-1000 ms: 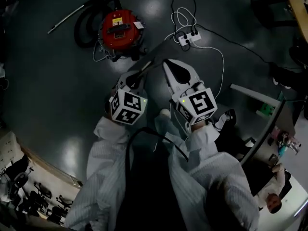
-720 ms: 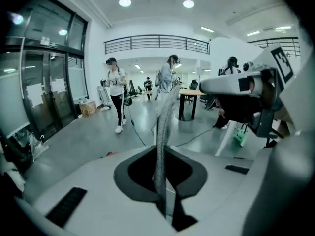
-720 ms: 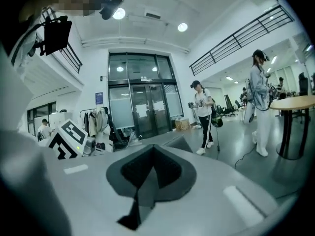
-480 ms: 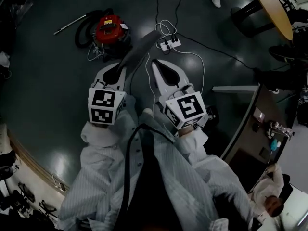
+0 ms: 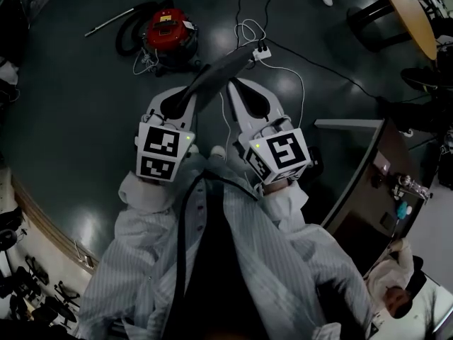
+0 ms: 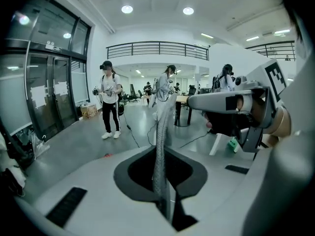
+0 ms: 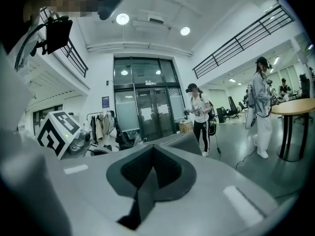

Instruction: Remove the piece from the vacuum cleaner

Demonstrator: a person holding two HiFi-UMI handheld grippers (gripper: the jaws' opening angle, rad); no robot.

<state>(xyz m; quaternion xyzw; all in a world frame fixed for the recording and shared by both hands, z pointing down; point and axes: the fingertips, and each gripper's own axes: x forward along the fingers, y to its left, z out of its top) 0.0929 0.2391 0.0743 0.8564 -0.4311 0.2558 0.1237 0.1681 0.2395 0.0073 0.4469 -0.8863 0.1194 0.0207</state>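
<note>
The red vacuum cleaner (image 5: 168,34) stands on the dark floor at the upper left of the head view, its black hose (image 5: 127,37) and metal wand (image 5: 113,21) beside it. My left gripper (image 5: 191,92) is shut on a long flat grey nozzle piece (image 5: 225,71). The piece slants up and right, clear of the vacuum. In the left gripper view the grey piece (image 6: 162,132) runs straight out from between the jaws of my left gripper (image 6: 162,154). My right gripper (image 5: 234,83) is beside it, shut and empty; the right gripper view shows the right gripper (image 7: 153,150) with jaws together.
A white power strip (image 5: 263,50) with looping white cables (image 5: 244,30) lies past the grippers. A desk partition (image 5: 354,129) stands at the right, a round table (image 5: 407,13) at the top right. Several people stand in the hall (image 6: 109,104).
My left gripper has pulled back from the vacuum with the grey piece, which now shows full length. Both grippers sit nearer my body, and the vacuum lies farther off.
</note>
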